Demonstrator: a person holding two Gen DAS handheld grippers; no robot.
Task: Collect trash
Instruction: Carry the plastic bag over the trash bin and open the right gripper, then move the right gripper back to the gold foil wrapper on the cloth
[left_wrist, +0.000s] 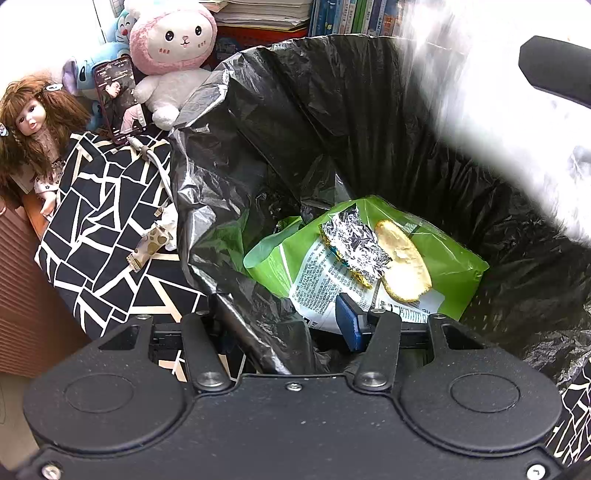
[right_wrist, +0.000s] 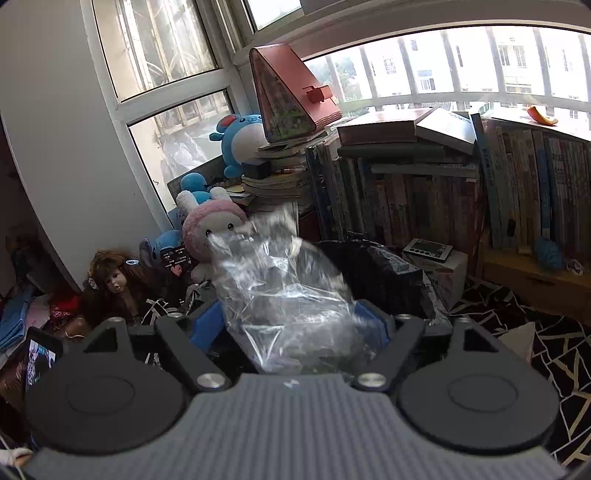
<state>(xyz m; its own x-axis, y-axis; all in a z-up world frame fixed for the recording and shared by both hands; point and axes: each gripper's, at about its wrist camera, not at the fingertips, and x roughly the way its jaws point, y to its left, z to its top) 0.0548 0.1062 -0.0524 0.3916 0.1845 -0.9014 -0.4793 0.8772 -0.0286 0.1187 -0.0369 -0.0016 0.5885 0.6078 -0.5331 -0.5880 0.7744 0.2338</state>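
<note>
A bin lined with a black bag (left_wrist: 369, 110) fills the left wrist view. Inside lie a green packet (left_wrist: 443, 258), a crumpled foil wrapper (left_wrist: 354, 243) and a round cracker (left_wrist: 402, 266). My left gripper (left_wrist: 288, 325) is at the near rim, open. A fold of the liner (left_wrist: 258, 325) runs between its fingers and hides the left one; the blue right pad (left_wrist: 349, 325) stands clear of it. My right gripper (right_wrist: 290, 325) hangs open just short of the bin (right_wrist: 388, 273). A clear plastic bag (right_wrist: 284, 280), blurred, sits between its wide-apart fingers and appears as a white smear (left_wrist: 498, 129) at top right.
Left of the bin, a black-and-white patterned cloth (left_wrist: 103, 229) carries a small wrapper (left_wrist: 147, 251) and a tissue (left_wrist: 170, 221). Behind it are a doll (left_wrist: 33, 125), a phone (left_wrist: 122, 99) and plush toys (left_wrist: 173, 44). Books (right_wrist: 424, 206), a white box (right_wrist: 443, 273) and an orange peel (right_wrist: 541, 115) lie beyond.
</note>
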